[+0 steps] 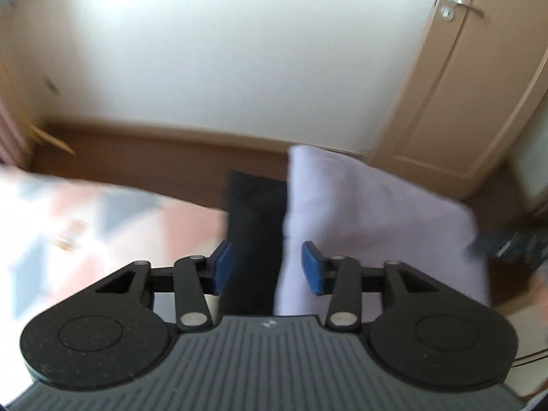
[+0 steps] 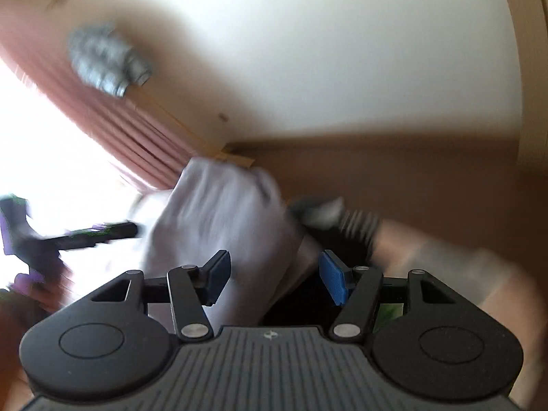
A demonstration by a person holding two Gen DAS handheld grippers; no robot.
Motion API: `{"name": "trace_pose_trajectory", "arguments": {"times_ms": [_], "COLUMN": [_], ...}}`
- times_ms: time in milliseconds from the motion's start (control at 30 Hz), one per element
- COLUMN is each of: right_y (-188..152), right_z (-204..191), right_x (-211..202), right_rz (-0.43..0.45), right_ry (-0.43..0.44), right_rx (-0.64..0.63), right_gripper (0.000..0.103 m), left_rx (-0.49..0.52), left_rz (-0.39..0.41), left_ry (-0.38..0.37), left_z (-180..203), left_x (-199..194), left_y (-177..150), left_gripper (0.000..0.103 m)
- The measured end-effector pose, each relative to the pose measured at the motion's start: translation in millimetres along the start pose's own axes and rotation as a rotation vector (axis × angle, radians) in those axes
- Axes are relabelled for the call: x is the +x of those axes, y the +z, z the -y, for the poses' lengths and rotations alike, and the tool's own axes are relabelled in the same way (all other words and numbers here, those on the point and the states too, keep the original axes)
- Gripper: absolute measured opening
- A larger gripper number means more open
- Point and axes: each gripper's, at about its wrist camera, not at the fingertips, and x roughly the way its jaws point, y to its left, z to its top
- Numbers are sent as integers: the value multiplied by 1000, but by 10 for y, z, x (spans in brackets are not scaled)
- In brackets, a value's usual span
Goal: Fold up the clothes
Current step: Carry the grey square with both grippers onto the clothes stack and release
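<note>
Two garments are seen lifted into the air, and the pale cloth (image 1: 376,226) serves as the landmark. Behind it a white wall (image 1: 222,51) is shown, with a door (image 1: 462,96) to its right in the left wrist view and a pink curtain (image 2: 113,126) to its left in the right wrist view. Below and left of the cloth, a patterned surface (image 1: 75,226) is glimpsed, probably the bed or table on which folding is meant to be done. Against the cloth's left edge a dark garment (image 1: 253,239) hangs, perhaps raised together with it so that the two can be separated or shaken out; this is only judged, since both views are heavily blurred.

At the cloth's lower edge the left gripper (image 1: 267,267) is held with its blue pads apart, both fabrics passing through the gap; a pinch cannot be confirmed there. The right gripper (image 2: 274,277) is likewise seen with jaws spread, the cloth draped between them and dark fabric beneath. Just right of the cloth, a blurred hand (image 2: 428,246) in a dark striped cuff is made out. No fold is yet judged complete.
</note>
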Motion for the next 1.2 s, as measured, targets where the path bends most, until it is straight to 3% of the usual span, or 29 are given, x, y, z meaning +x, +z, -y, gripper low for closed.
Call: {"name": "trace_pose_trajectory", "arguments": {"times_ms": [100,167,233,367,567,667,700,767,800,900,1033,1133,1200], "right_y": [-2,-109,-197,-393,-597,-637,-627,-539,-483,-387,-419,-537,-673], "right_z": [-352,-569,-727,-665,-267,-123,-117,-129,-139,-226,-405,-501,-530], "right_x": [-82,3,183,516,553,421,408,363,337,133,-181,-248,-237], "right_rz": [108,159,190,148,113,113,115,100,89,136,160,133,100], "right_ry": [-27,-22,-7,-25,71,75,77,66,59,48,124,147,136], "right_rx": [-290,-421,-492,-518,-480,-493,-500,-476,-457,-470,-550,-610,-664], "right_gripper": [61,60,59,52,53,53,54,68,70,70,70,71,72], "left_rx": [103,113,80,-4,-114,-135,-131,-121,-121,-144,-128,-129,-159], "left_rz": [91,129,158,181,131,147,150,156,159,187,220,214,169], "left_ry": [24,12,-26,-86,-142,-143,-134,-112,-90,-34,-21,-25,-2], "left_z": [273,413,500,487,229,229,233,243,237,154,214,380,451], "left_x": [-124,-49,105,555,1122,1183,1141,1039,956,566,51,-107,-35], "left_y": [-19,31,102,177,-6,-119,-114,-91,-33,-88,-392,-685,-821], "left_gripper": [37,37,30,18,20,20,20,20,20,19,18,19,19]}}
